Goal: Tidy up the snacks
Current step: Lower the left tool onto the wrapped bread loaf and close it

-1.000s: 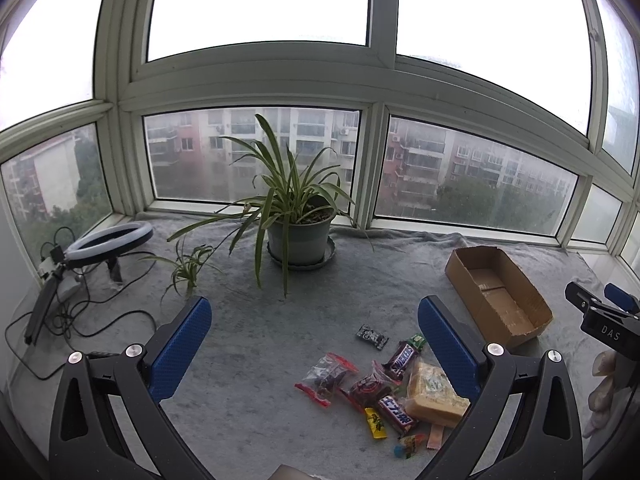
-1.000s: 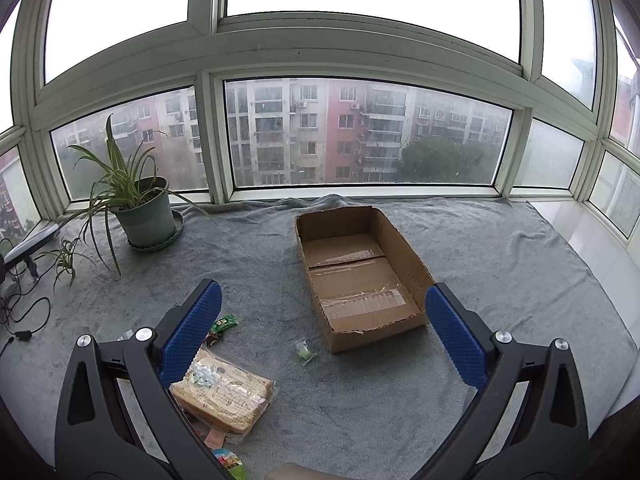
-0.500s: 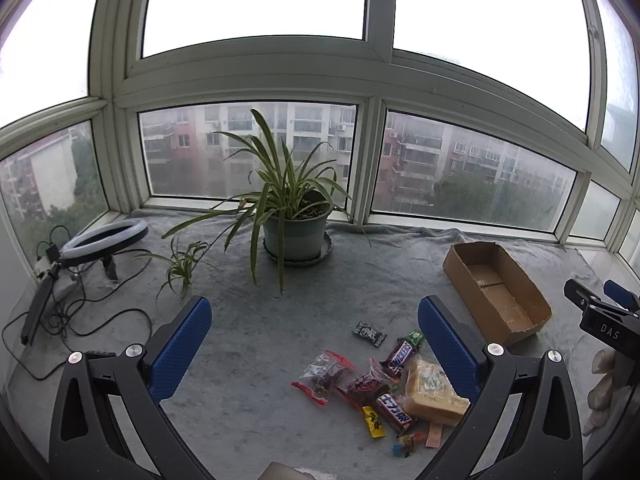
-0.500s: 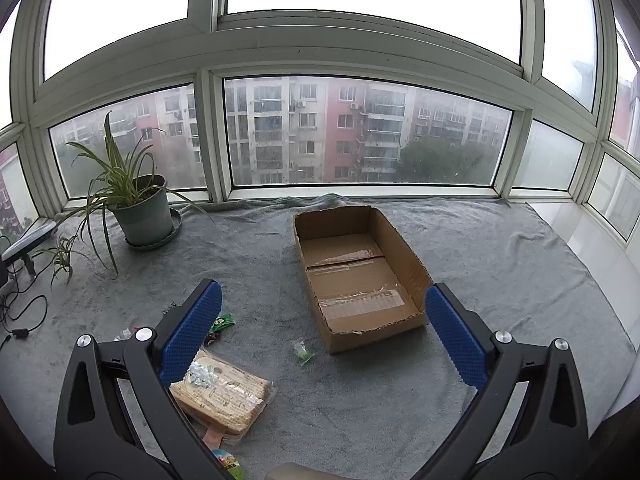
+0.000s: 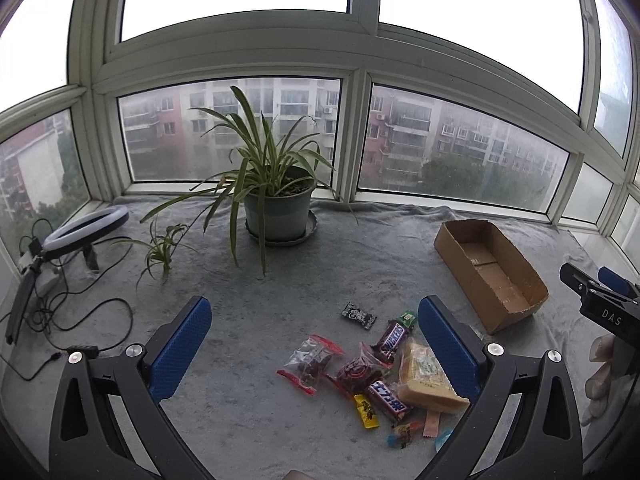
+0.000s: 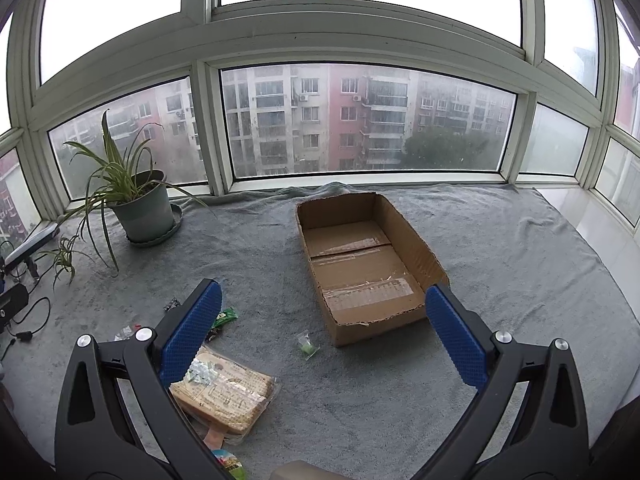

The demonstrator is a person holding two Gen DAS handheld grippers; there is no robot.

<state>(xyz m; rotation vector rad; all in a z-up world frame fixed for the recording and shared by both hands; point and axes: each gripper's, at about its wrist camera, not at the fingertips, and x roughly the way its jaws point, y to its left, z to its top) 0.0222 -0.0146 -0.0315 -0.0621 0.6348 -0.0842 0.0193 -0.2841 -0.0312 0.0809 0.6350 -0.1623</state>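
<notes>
Several wrapped snacks lie in a loose pile on the grey cloth: a Snickers bar, a second Snickers bar, a red-edged clear bag, a black packet and a bagged bread loaf. An empty cardboard box stands to their right. My left gripper hovers open above the pile, holding nothing. My right gripper is open too, in front of the box, with a small green candy between its fingers' lines on the cloth. The right gripper also shows at the left wrist view's right edge.
A potted spider plant stands by the window at the back. A ring light with trailing cables sits at the far left. A gloved hand is at the right edge. Window frames ring the ledge.
The left wrist view has drifted slightly, so the plant and snacks sit a little higher and further left in frame. The right gripper has barely moved. Both stay open.
</notes>
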